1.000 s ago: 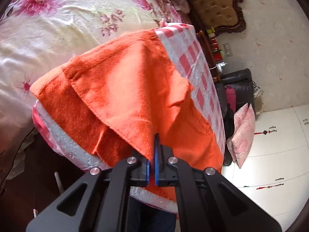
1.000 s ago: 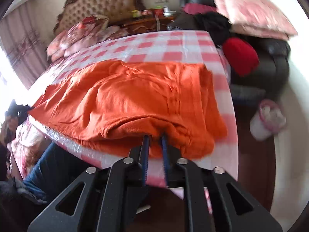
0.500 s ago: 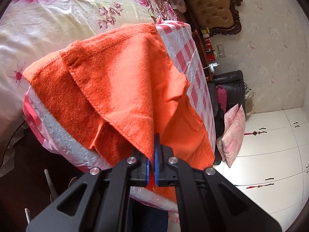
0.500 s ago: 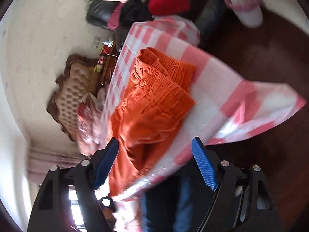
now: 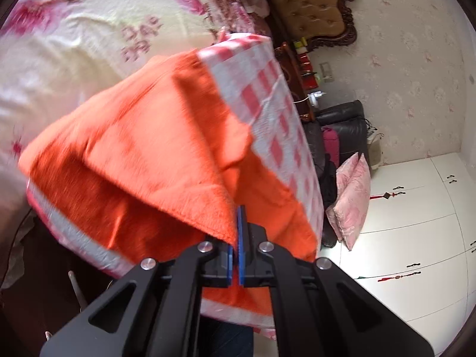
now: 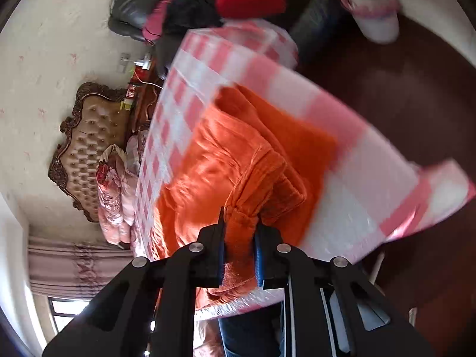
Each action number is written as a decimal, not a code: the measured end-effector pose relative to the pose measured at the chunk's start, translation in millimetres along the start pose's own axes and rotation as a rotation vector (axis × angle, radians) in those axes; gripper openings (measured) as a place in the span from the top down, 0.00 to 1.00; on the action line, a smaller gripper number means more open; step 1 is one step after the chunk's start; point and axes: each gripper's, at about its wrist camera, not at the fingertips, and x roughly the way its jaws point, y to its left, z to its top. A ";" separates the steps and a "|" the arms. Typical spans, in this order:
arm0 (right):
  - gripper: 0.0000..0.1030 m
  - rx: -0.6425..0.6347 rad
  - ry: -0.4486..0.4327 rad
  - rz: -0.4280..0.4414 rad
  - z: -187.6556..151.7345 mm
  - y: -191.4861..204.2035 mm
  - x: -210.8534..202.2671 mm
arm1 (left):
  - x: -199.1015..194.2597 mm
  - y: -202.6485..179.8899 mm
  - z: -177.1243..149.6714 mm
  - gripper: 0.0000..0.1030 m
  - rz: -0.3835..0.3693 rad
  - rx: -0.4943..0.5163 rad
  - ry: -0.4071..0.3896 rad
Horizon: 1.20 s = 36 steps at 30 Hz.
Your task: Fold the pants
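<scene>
Left hand-held gripper (image 5: 237,238) clamped tight on a lifted hem of the orange pants (image 5: 154,154), which lie on the pink-checked worktop (image 5: 267,95) w/ cloth. Right hand-held gripper (image 6: 239,238) grips a bunched fold of the pants' near edge.

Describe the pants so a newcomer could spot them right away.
Find the table under the pink-and-white checked cloth beside the floral bed. The pants lie bunched on it, the only plain bright orange fabric, pinched by both grippers.
</scene>
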 end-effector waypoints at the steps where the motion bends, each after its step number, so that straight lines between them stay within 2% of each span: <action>1: 0.85 -0.010 -0.009 -0.006 5.9 9.8 -5.0 | 1.1 -12.6 9.0 0.99 0.003 0.009 0.001; 3: 0.85 -0.041 -0.029 -0.023 23.5 36.9 -7.3 | 7.2 -37.1 25.2 0.99 0.024 0.023 0.009; 6: 0.85 -0.076 -0.005 -0.032 66.0 85.1 11.9 | 36.1 -86.1 77.2 0.99 0.020 0.000 0.069; 7: 0.85 -0.091 -0.008 -0.018 80.7 101.0 16.6 | 40.6 -98.8 89.4 0.99 0.015 -0.007 0.072; 9: 0.85 -0.129 -0.050 0.082 105.2 126.4 13.6 | 36.2 -132.9 111.0 0.99 0.009 0.031 0.027; 10: 0.85 -0.171 -0.099 0.139 111.3 138.5 5.4 | 29.6 -144.5 112.4 0.99 -0.004 0.054 0.000; 11: 0.85 -0.257 -0.188 0.198 110.5 149.5 -10.3 | 22.3 -154.4 108.6 0.99 -0.024 0.082 -0.019; 13: 0.85 -0.333 -0.224 0.208 98.9 145.0 -15.4 | 11.2 -158.9 89.4 0.99 -0.007 0.158 -0.025; 15: 0.85 -0.343 -0.210 0.150 85.0 117.8 -7.1 | 9.6 -138.7 68.6 0.99 0.007 0.164 0.009; 18: 0.85 -0.310 -0.168 0.095 65.8 64.8 5.9 | 10.9 -83.4 31.0 0.99 0.068 0.154 0.053; 22: 0.85 -0.234 -0.103 0.058 44.2 1.1 18.2 | 14.5 -11.8 -8.4 0.99 0.070 0.089 0.111; 24: 0.85 -0.227 -0.077 -0.001 38.9 -20.0 27.8 | 21.4 11.9 -18.5 0.99 0.083 0.065 0.126; 27: 0.86 -0.220 -0.074 -0.008 31.9 -33.1 27.8 | 25.1 31.8 -25.1 0.99 0.092 0.029 0.130; 31: 0.86 -0.246 -0.105 0.025 24.4 -16.5 4.0 | -4.9 16.6 -27.9 0.99 0.028 0.069 0.076; 32: 0.86 -0.261 -0.113 0.016 21.2 -13.1 -0.7 | -7.6 16.3 -28.9 0.99 0.036 0.076 0.073; 34: 0.86 -0.304 -0.106 -0.069 18.5 -11.6 5.4 | -2.9 23.8 -28.7 0.99 0.062 0.062 0.101; 36: 0.86 -0.286 -0.076 -0.104 15.6 -20.1 11.9 | 0.1 34.4 -28.8 0.99 0.076 0.032 0.116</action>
